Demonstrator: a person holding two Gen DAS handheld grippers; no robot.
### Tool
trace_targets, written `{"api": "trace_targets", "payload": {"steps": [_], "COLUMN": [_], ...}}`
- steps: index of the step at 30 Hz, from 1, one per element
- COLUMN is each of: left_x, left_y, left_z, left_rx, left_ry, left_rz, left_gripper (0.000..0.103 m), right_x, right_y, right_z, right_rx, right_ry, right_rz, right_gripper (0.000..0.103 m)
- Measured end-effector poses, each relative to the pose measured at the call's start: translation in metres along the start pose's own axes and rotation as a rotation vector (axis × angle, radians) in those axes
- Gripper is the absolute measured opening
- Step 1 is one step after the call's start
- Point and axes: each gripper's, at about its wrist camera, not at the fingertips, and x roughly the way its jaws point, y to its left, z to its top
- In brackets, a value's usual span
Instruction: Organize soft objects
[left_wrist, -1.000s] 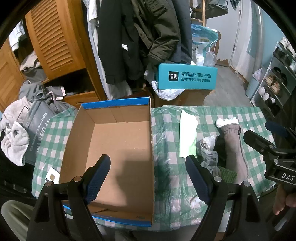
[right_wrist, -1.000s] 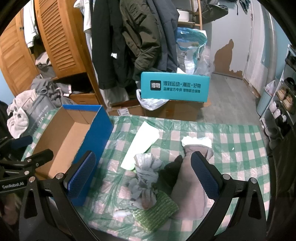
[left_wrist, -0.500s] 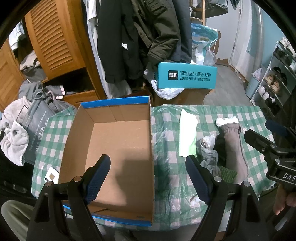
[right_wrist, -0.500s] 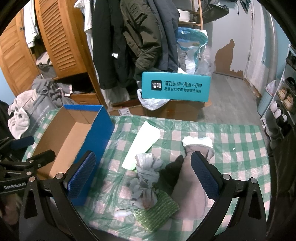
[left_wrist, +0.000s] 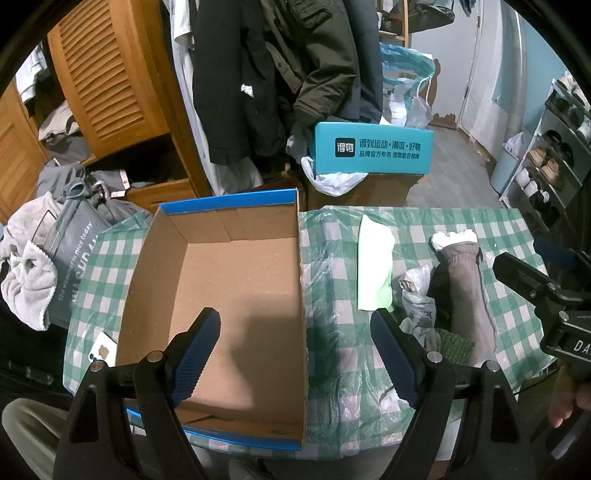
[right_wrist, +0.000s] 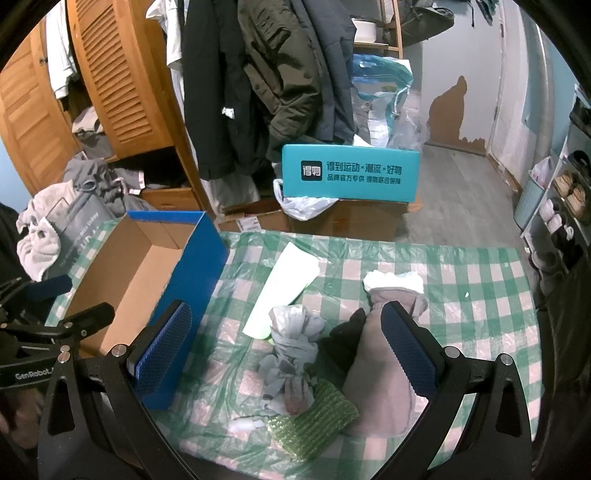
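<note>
Near the table's right edge the limp grey sock (right_wrist: 380, 373) looks light; pinch mid-body. Both the left gripper (left_wrist: 295, 354) and right gripper (right_wrist: 284, 354) hold their jaws wide apart, empty.

**Black frames, blue pads**

The left gripper (left_wrist: 295, 358) has a matte black frame with triangular cut-outs, silver round screw heads at the finger joints, and two fingers faced with dark blue, dimpled rubber pads (left_wrist: 195, 354). The right gripper (right_wrist: 284, 354) has the same build, its pads (right_wrist: 408, 352) a brighter blue. White lettering "GenRobot" marks the left unit's side and "DA" the right's. Bare fingertips (left_wrist: 567, 400) and a pale trouser leg (left_wrist: 26, 439) show.
</note>
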Motion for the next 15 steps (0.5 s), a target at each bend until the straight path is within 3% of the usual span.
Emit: {"api": "trace_targets", "payload": {"steps": [15], "left_x": [-0.0003], "left_y": [-0.0002], "left_z": [0.0006], "left_rx": [0.0], "left_ry": [0.002], "left_rz": [0.0], "left_gripper": [0.085], "right_x": [-0.0016], "right_y": [-0.0018], "right_z": [0.0005], "right_rx": [0.007], "right_ry": [-0.002], "right_rz": [-0.002], "right_gripper": [0.102]}}
